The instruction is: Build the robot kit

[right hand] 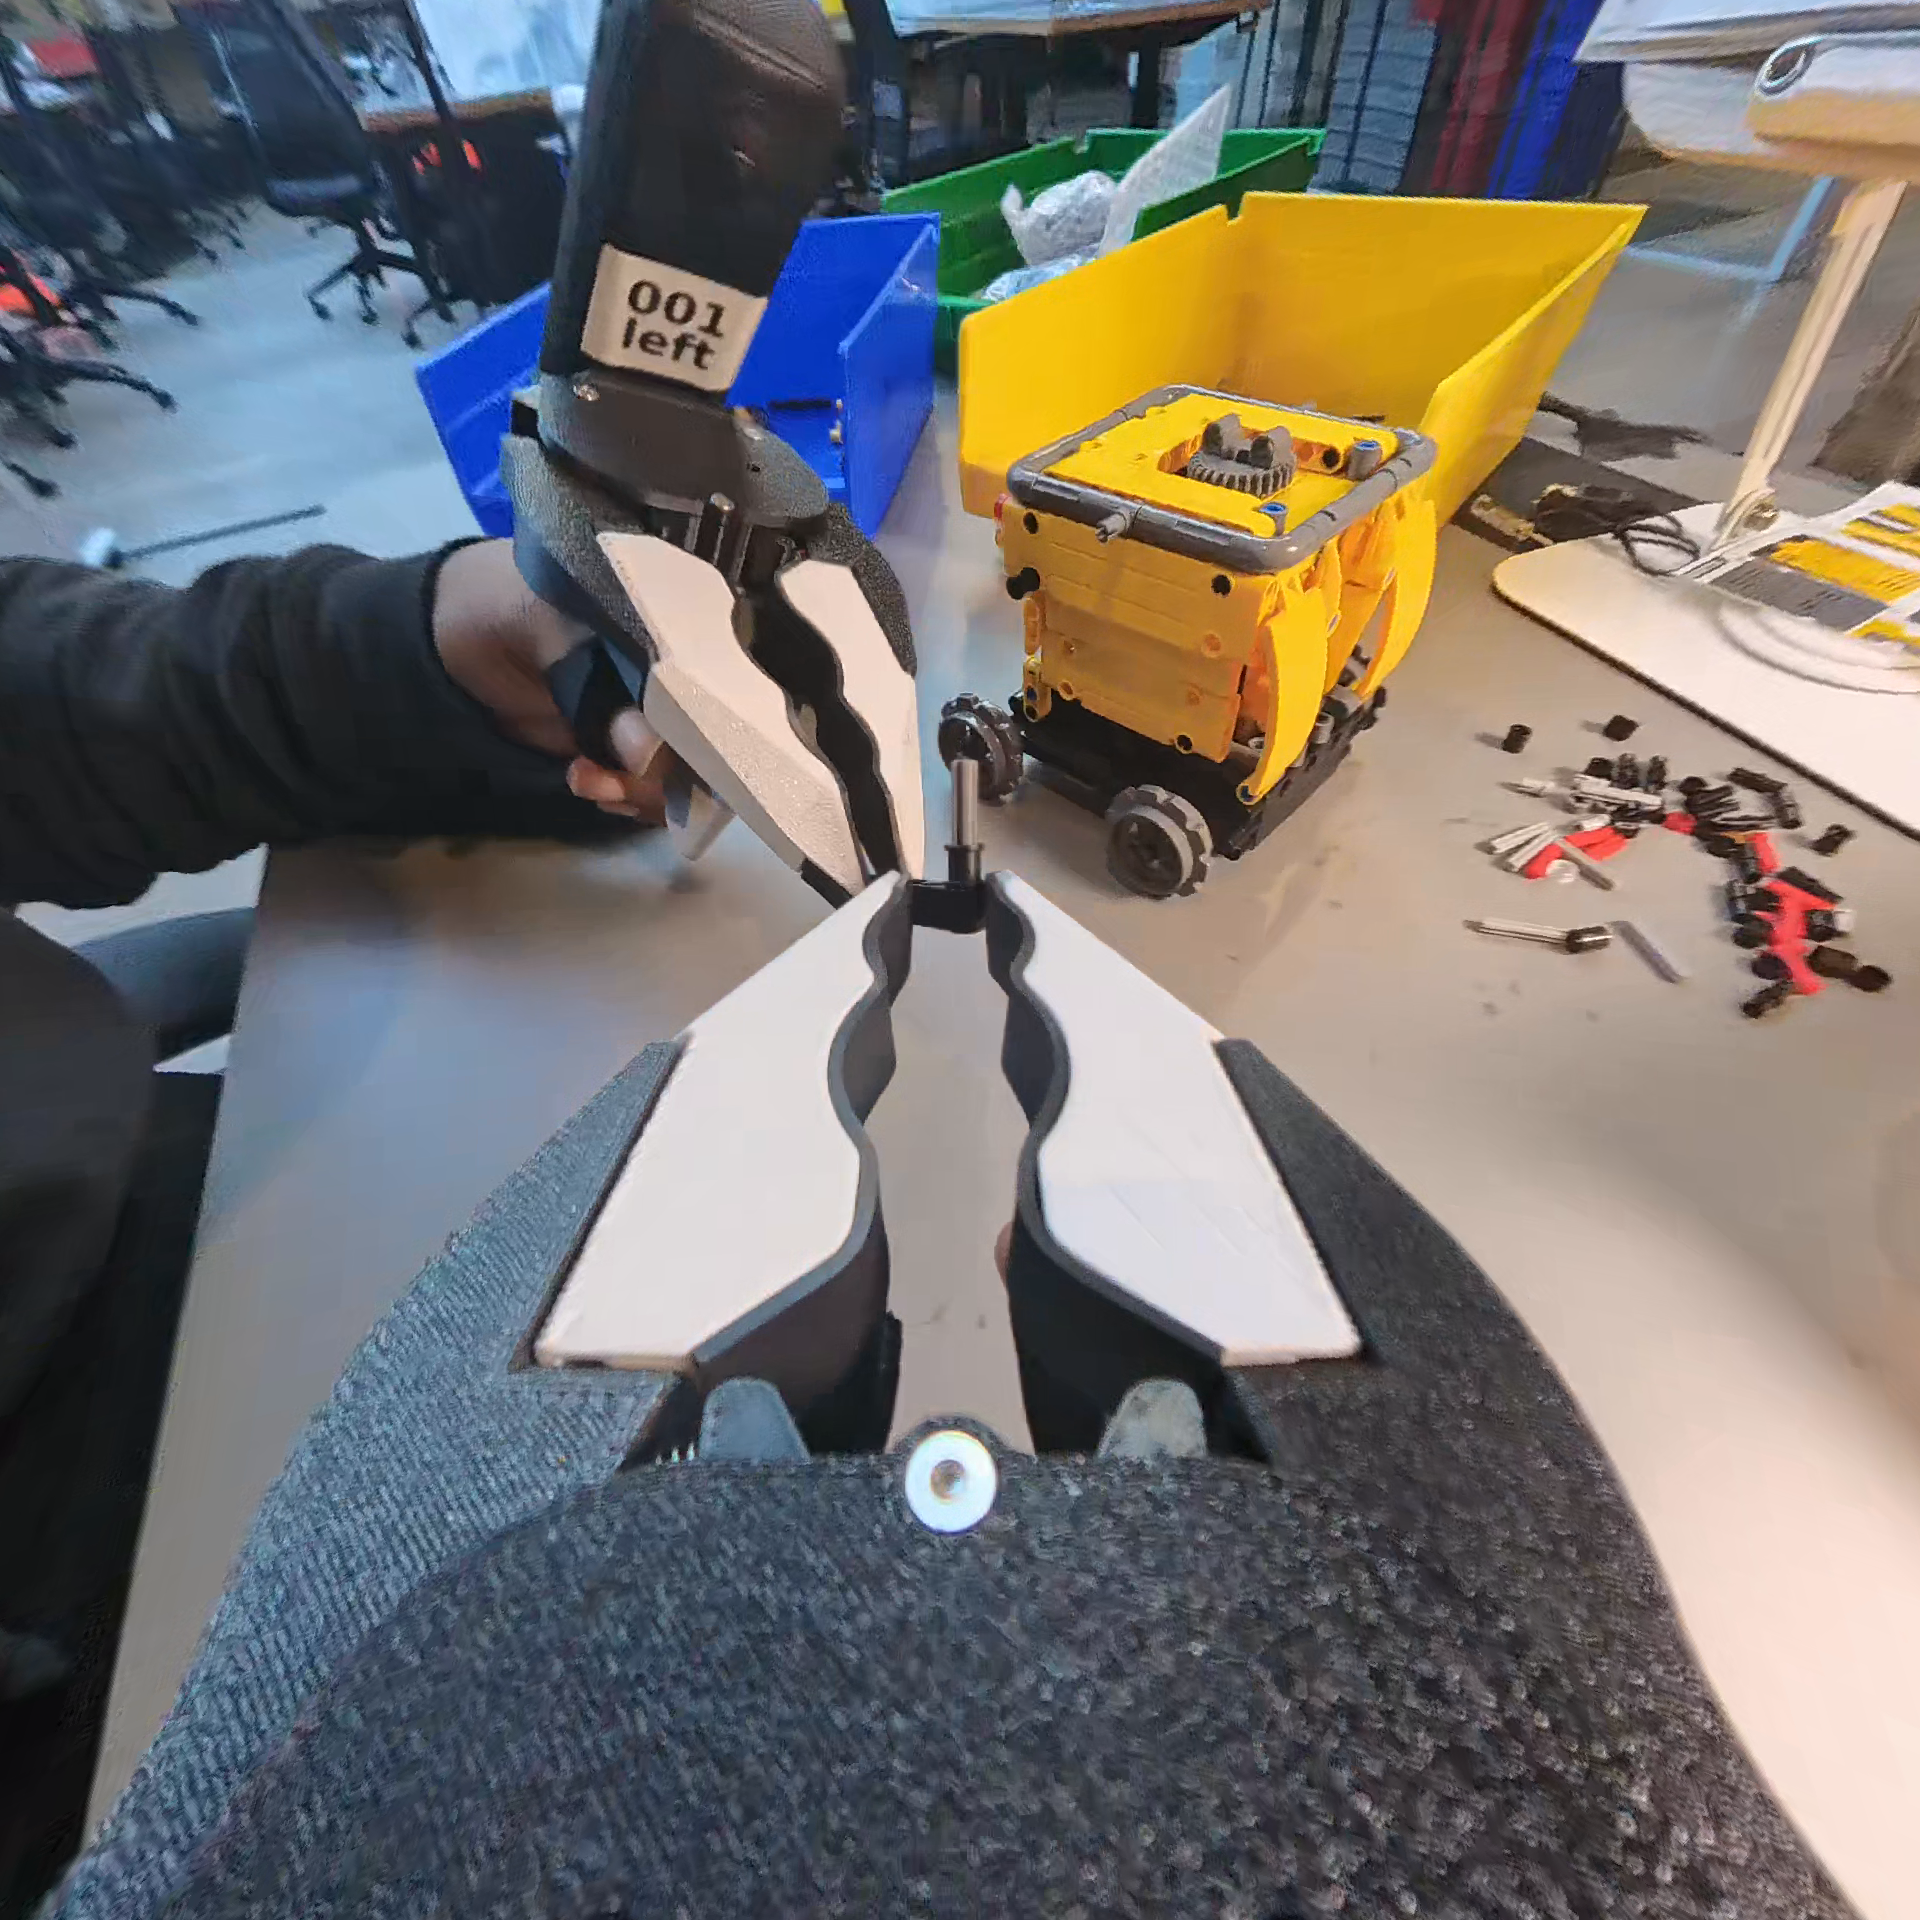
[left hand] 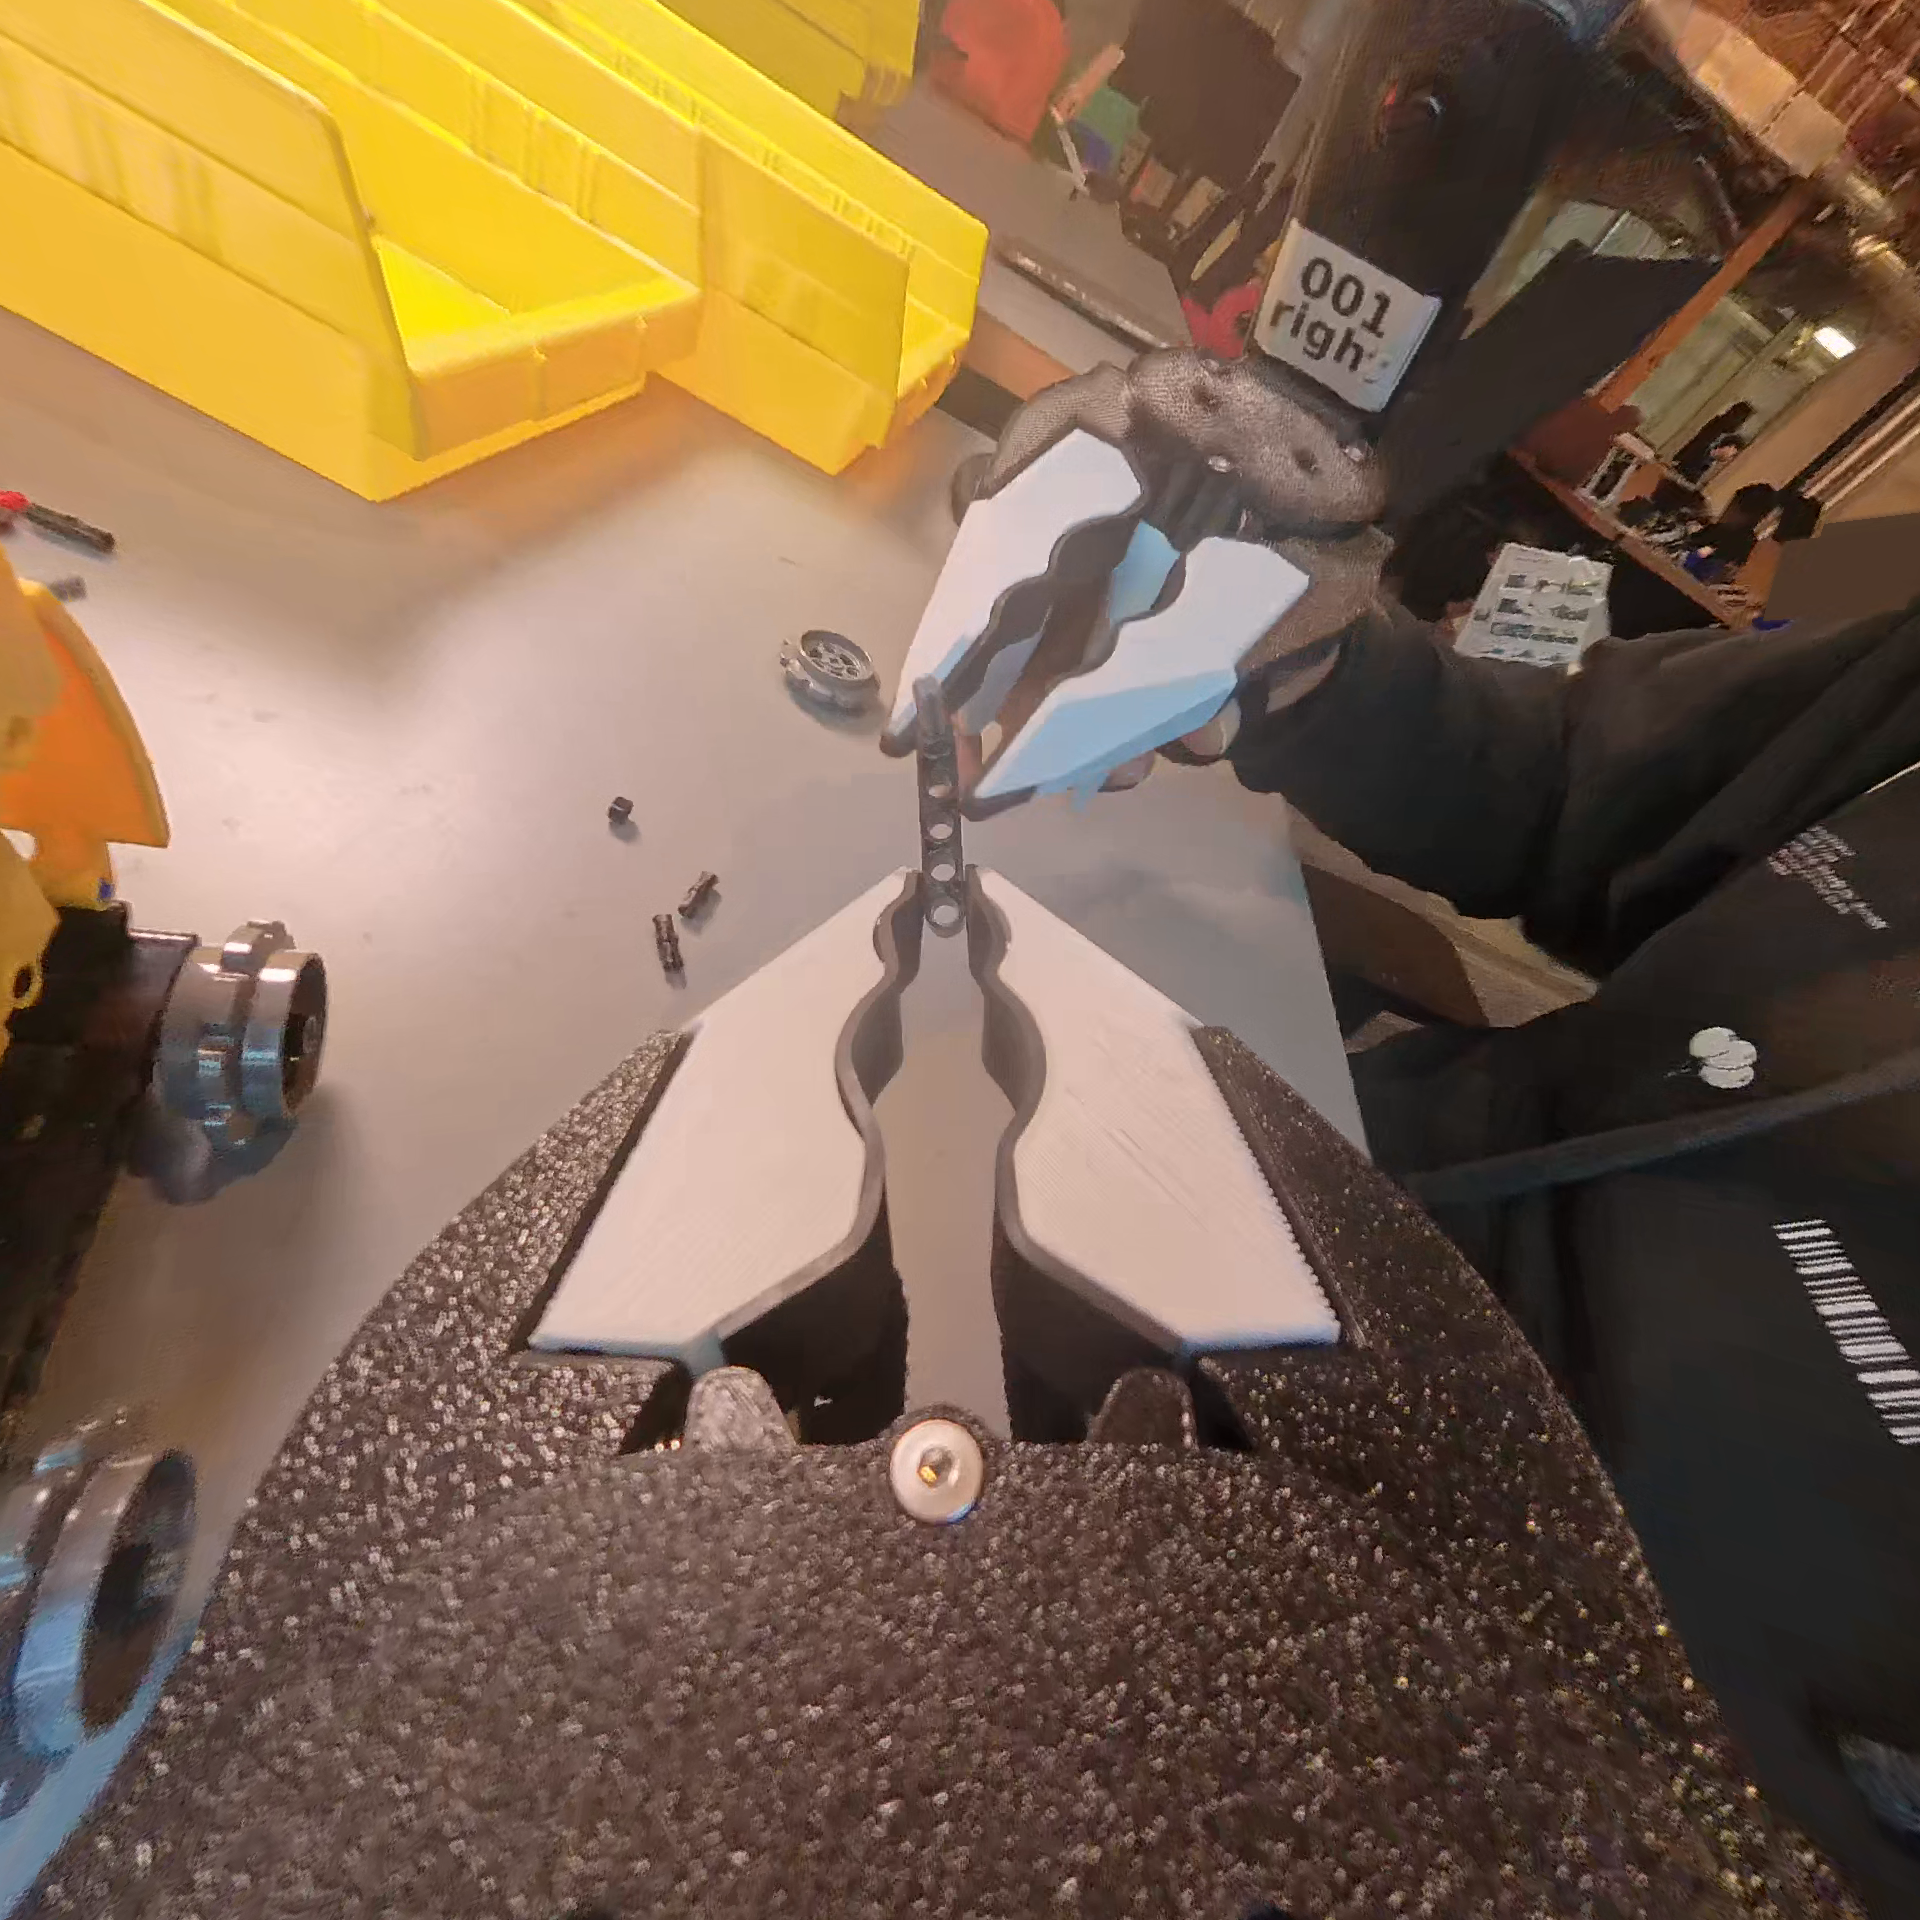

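A black holed beam (left hand: pixel 940 831) is pinched between the tips of the left hand-held gripper (left hand: pixel 943 902) and the right hand-held gripper (right hand: pixel 945 902), with loose pins (left hand: pixel 681 914) lying unused on the surface (left hand: pixel 468 727) just left of the left one.

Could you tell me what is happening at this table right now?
A person holds a tool in each hand above the grey table. The left tool is shut on a black holed beam; the right tool grips a small black connector at the beam's other end. A yellow brick vehicle stands nearby.
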The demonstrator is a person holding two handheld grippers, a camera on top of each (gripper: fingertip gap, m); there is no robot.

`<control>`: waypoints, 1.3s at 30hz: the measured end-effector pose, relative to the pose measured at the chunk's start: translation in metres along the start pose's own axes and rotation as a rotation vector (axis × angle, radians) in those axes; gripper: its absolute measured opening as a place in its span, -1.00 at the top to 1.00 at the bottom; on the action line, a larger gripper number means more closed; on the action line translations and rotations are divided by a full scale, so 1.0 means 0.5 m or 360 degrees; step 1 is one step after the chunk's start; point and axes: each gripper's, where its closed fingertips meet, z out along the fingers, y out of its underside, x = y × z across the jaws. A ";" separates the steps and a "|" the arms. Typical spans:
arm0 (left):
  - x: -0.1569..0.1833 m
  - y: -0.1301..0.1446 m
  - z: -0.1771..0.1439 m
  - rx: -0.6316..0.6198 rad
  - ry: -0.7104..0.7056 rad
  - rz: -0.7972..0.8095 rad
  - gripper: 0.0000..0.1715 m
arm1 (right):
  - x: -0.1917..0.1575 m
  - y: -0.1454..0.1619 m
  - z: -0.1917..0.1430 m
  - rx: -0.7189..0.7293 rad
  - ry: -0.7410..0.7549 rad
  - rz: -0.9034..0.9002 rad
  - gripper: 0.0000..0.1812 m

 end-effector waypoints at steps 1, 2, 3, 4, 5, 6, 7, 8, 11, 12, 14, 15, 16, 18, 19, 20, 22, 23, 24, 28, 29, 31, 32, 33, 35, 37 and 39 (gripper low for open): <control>0.000 -0.002 -0.001 0.0009 -0.0013 0.0040 0.94 | 0.000 -0.003 -0.001 0.0017 -0.0052 0.0029 0.86; 0.006 -0.005 -0.003 0.0020 0.0007 0.0077 0.94 | -0.004 -0.010 -0.004 0.0052 -0.0137 0.0051 0.88; 0.020 -0.006 -0.004 0.0025 0.0070 0.0109 0.94 | -0.015 -0.017 -0.011 0.0085 -0.0270 0.0073 0.89; 0.039 -0.006 -0.006 0.0022 0.0166 0.0134 0.92 | -0.028 -0.021 -0.019 0.0094 -0.0422 0.0099 0.90; 0.057 -0.008 -0.009 0.0023 0.0256 0.0156 0.86 | -0.037 -0.021 -0.028 0.0078 -0.0556 0.0116 0.90; 0.070 -0.013 -0.014 0.0044 0.0316 0.0192 0.81 | -0.047 -0.022 -0.037 0.0063 -0.0689 0.0114 0.91; 0.079 -0.023 -0.021 0.0085 0.0346 0.0243 0.79 | -0.061 -0.024 -0.047 0.0054 -0.0831 0.0111 0.91; 0.084 -0.033 -0.027 0.0135 0.0347 0.0296 0.78 | -0.073 -0.031 -0.055 0.0059 -0.0956 0.0128 0.91; 0.105 -0.051 -0.039 0.0236 0.0334 0.0519 0.76 | -0.107 -0.054 -0.065 0.0083 -0.1278 0.0232 0.91; 0.113 -0.052 -0.041 0.0254 0.0327 0.0610 0.76 | -0.118 -0.056 -0.063 0.0075 -0.1362 0.0258 0.91; 0.128 -0.055 -0.045 0.0294 0.0330 0.0728 0.80 | -0.134 -0.049 -0.052 0.0037 -0.1479 0.0285 0.91; 0.136 -0.054 -0.047 0.0298 0.0356 0.0748 0.83 | -0.141 -0.046 -0.044 0.0025 -0.1514 0.0296 0.91; 0.143 -0.050 -0.048 0.0290 0.0387 0.0764 0.86 | -0.148 -0.042 -0.038 0.0012 -0.1555 0.0310 0.91; 0.145 -0.038 -0.046 0.0245 0.0395 0.0796 0.98 | -0.160 -0.038 -0.030 0.0012 -0.1614 0.0319 0.91; 0.143 -0.035 -0.045 0.0222 0.0388 0.0793 0.97 | -0.162 -0.034 -0.025 0.0001 -0.1620 0.0317 0.91; 0.139 -0.035 -0.044 0.0207 0.0374 0.0777 0.97 | -0.160 -0.033 -0.023 0.0006 -0.1615 0.0325 0.91; 0.116 -0.041 -0.042 0.0196 0.0250 0.0757 0.98 | -0.138 -0.033 -0.009 0.0024 -0.1500 0.0344 0.91; 0.096 -0.043 -0.040 0.0178 0.0149 0.0752 0.99 | -0.118 -0.029 0.003 0.0014 -0.1373 0.0330 0.90; 0.072 -0.042 -0.037 0.0147 0.0036 0.0739 0.99 | -0.096 -0.025 0.013 0.0007 -0.1220 0.0300 0.83; -0.041 -0.010 -0.022 -0.0105 -0.0497 0.0666 0.99 | -0.035 0.003 0.022 -0.0097 -0.0626 0.0132 0.57; -0.053 0.003 -0.015 -0.0165 -0.0541 0.0630 0.99 | -0.031 0.019 0.023 -0.0152 -0.0483 0.0057 0.57; -0.075 0.024 -0.003 -0.0267 -0.0632 0.0572 0.99 | -0.020 0.060 0.028 -0.0311 -0.0175 -0.0083 0.57; -0.084 0.033 0.003 -0.0313 -0.0673 0.0553 0.99 | -0.024 0.073 0.030 -0.0361 -0.0064 -0.0142 0.58; -0.089 0.041 0.012 -0.0349 -0.0686 0.0523 0.99 | -0.033 0.079 0.033 -0.0376 0.0019 -0.0179 0.64; -0.091 0.062 0.030 -0.0425 -0.0656 0.0453 0.99 | -0.070 0.086 0.042 -0.0379 0.0051 -0.0273 0.74; -0.095 0.083 0.040 -0.0494 -0.0647 0.0422 0.99 | -0.082 0.098 0.050 -0.0425 0.0111 -0.0444 0.78; -0.094 0.097 0.047 -0.0519 -0.0621 0.0378 0.99 | -0.074 0.122 0.057 -0.0528 0.0155 -0.0556 0.78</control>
